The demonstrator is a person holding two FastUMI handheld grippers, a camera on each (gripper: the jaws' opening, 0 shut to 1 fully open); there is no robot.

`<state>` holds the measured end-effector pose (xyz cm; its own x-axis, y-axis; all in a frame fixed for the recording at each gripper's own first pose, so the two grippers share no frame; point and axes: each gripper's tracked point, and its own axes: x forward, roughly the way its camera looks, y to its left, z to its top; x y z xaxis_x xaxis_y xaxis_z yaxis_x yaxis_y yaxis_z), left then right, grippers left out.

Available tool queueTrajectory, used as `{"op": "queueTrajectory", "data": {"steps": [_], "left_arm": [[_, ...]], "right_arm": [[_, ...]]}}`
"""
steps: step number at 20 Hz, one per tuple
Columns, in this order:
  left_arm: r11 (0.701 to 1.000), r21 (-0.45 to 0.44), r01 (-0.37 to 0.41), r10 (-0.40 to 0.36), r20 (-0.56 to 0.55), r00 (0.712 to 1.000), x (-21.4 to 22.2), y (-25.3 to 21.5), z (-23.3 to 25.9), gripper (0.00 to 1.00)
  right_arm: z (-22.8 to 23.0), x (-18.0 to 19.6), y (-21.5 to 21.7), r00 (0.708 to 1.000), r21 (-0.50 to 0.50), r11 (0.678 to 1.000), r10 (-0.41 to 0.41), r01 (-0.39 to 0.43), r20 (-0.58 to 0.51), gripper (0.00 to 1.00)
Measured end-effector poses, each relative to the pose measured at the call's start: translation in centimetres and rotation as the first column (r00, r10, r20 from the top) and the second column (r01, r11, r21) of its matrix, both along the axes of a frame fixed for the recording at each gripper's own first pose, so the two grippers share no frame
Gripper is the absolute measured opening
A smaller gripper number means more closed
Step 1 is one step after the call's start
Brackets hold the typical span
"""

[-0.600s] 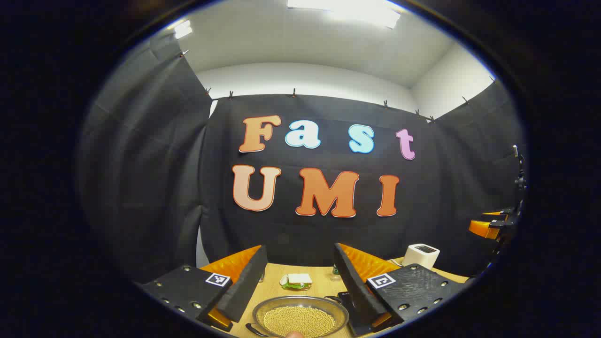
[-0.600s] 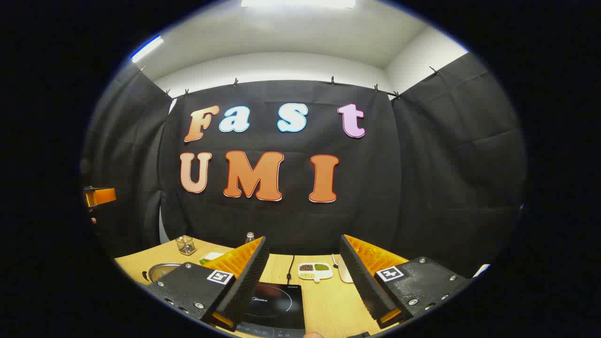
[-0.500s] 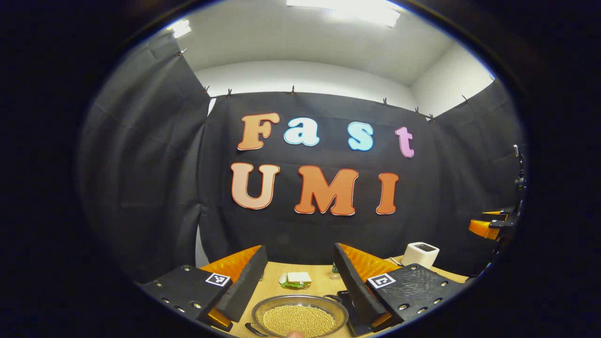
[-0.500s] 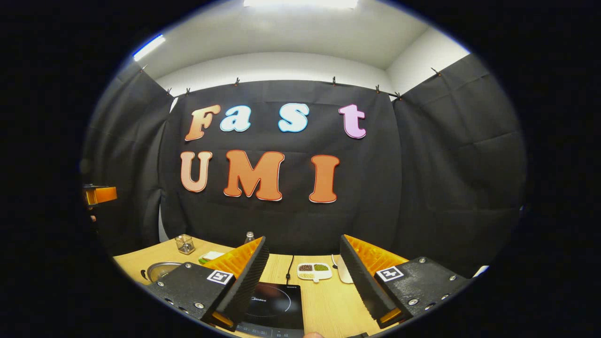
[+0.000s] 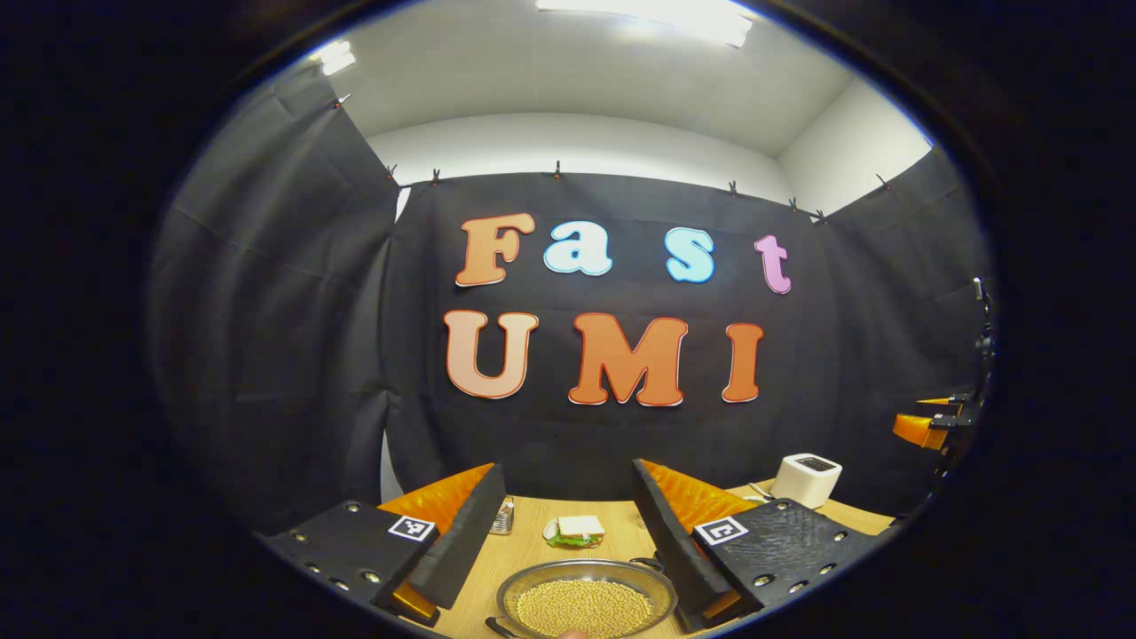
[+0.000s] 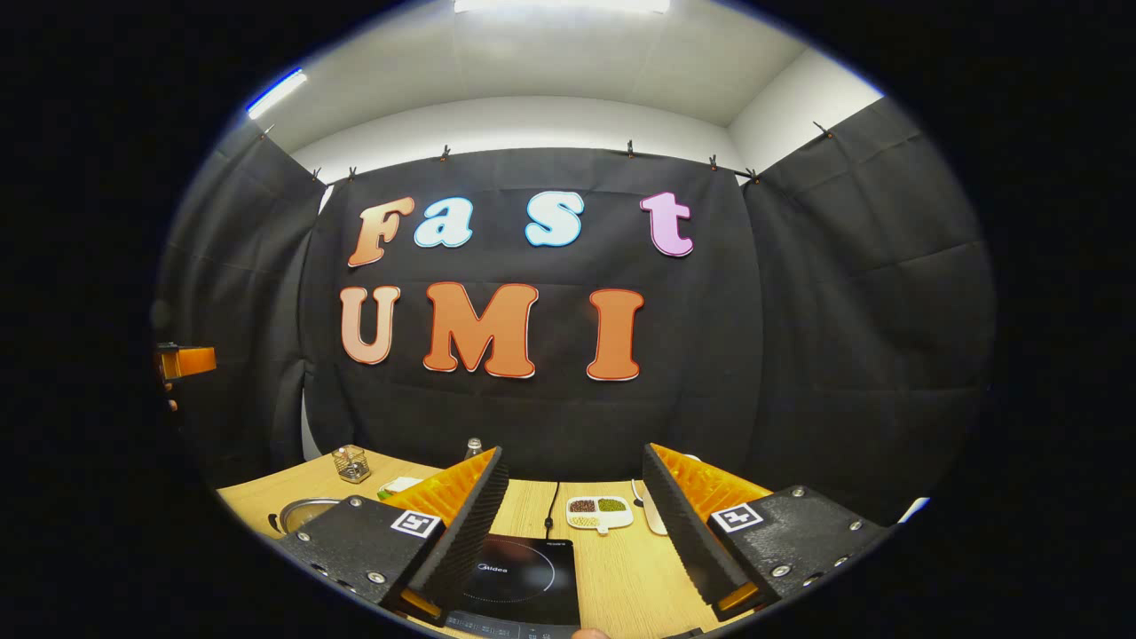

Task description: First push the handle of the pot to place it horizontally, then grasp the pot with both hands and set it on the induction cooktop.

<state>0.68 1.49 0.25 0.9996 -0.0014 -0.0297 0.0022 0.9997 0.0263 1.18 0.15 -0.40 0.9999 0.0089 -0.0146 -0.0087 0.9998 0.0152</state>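
- The left gripper [image 5: 568,524] hangs above the table [image 5: 524,555] with its jaws wide apart and nothing between them.
- Below and ahead of it, in the left gripper view, sits the pot [image 5: 586,603], a shallow metal one filled with small pale beans.
- Dark handle stubs show at the pot's near-left and far-right rim, so it appears to lie on a slant; how far off horizontal is hard to tell.
- The right gripper [image 6: 575,524] is also fully open and holds nothing.
- It hovers over the cooktop [image 6: 524,577], a flat black slab with a ring marked on it, lying bare on the table.
- In the right gripper view the pot [image 6: 302,513] shows to the left of the cooktop, well apart from it.
- Judgement: the first step, pushing the handle round, is not yet begun; neither gripper touches the pot.
- The next move calls for one gripper to come down beside a handle and nudge it sideways with a finger, gently, so the beans stay in.
- A sandwich [image 5: 577,531], a small glass jar [image 5: 503,517] and a white toaster [image 5: 806,479] stand behind the pot, clear of the likely path.
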Motion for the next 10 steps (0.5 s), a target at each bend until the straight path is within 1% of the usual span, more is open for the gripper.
{"op": "queueTrajectory", "data": {"steps": [1,5,6,7,9,10], "left_arm": [[1.0,0.001,0.007,-0.007,-0.002,1.0,0.07,-0.25,-0.05,0.89],[1.0,0.016,-0.004,0.003,0.015,1.0,0.38,-0.11,0.51,0.9],[1.0,0.016,0.0,0.0,0.018,1.0,0.39,-0.31,0.57,0.9],[1.0,0.015,0.006,-0.006,0.02,1.0,0.46,-0.62,0.52,0.9],[1.0,0.015,0.008,-0.008,0.009,1.0,0.35,-0.62,0.09,0.9],[1.0,0.018,0.008,-0.008,0.005,1.0,0.48,-0.57,-0.05,0.88]], "right_arm": [[-0.01,-0.08,0.0,1.0,0.0,1.0,0.001,-0.001,-0.002,0.95],[0.24,0.04,0.14,1.0,0.006,1.0,0.004,-0.004,0.001,0.95],[0.22,0.11,0.12,1.0,0.007,1.0,0.005,-0.005,0.001,1.0],[0.21,0.06,0.05,1.0,0.008,1.0,0.004,-0.004,0.0,0.95],[0.22,0.18,-0.08,1.0,0.009,1.0,0.001,-0.001,-0.002,0.95],[0.17,0.24,-0.11,1.0,0.011,1.0,-0.001,0.001,-0.004,0.95]]}}
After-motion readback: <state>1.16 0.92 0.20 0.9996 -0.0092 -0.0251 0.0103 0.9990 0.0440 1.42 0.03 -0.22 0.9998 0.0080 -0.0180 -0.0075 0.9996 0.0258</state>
